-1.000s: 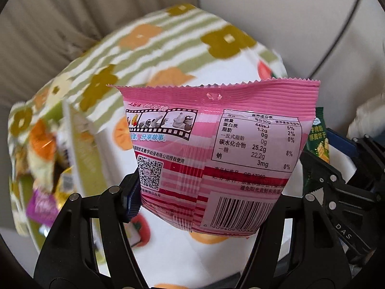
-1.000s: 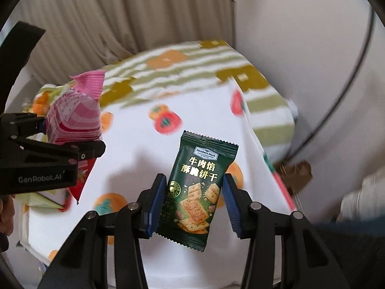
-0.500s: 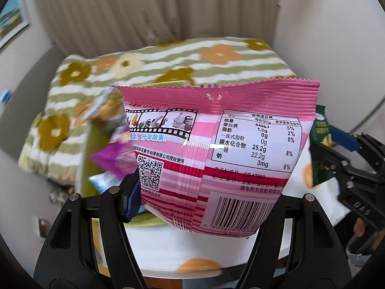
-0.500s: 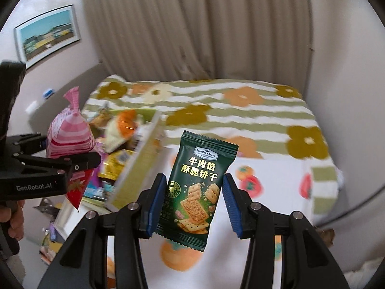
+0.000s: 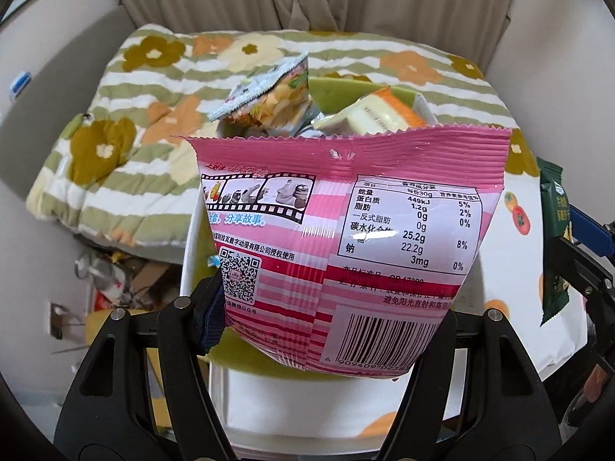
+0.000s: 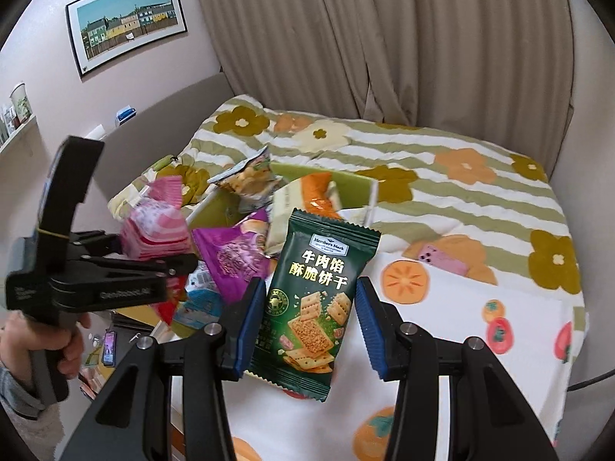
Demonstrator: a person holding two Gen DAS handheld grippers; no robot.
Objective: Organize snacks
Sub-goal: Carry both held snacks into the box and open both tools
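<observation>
My left gripper (image 5: 326,315) is shut on a pink snack bag (image 5: 346,230), held upright over the green-lined snack box (image 5: 346,88); it also shows at the left of the right wrist view (image 6: 153,230). My right gripper (image 6: 307,322) is shut on a dark green cracker packet (image 6: 311,307), held above the bed to the right of the box (image 6: 353,188). The packet's edge shows at the right of the left wrist view (image 5: 553,242). The box holds several snack packs, among them a purple one (image 6: 230,257) and an orange-white one (image 6: 315,196).
The box stands on a bed with a flowered, green-striped quilt (image 6: 461,169) and a white persimmon-print cover (image 6: 480,326). A pink phone (image 6: 442,259) lies on the bed right of the box. Floor clutter (image 5: 111,280) lies left of the bed. Curtains (image 6: 384,38) hang behind.
Both grippers have swung left with their packs. The snack box has come into the middle of both views and now lies right behind the pink bag. Both grips are unchanged.
</observation>
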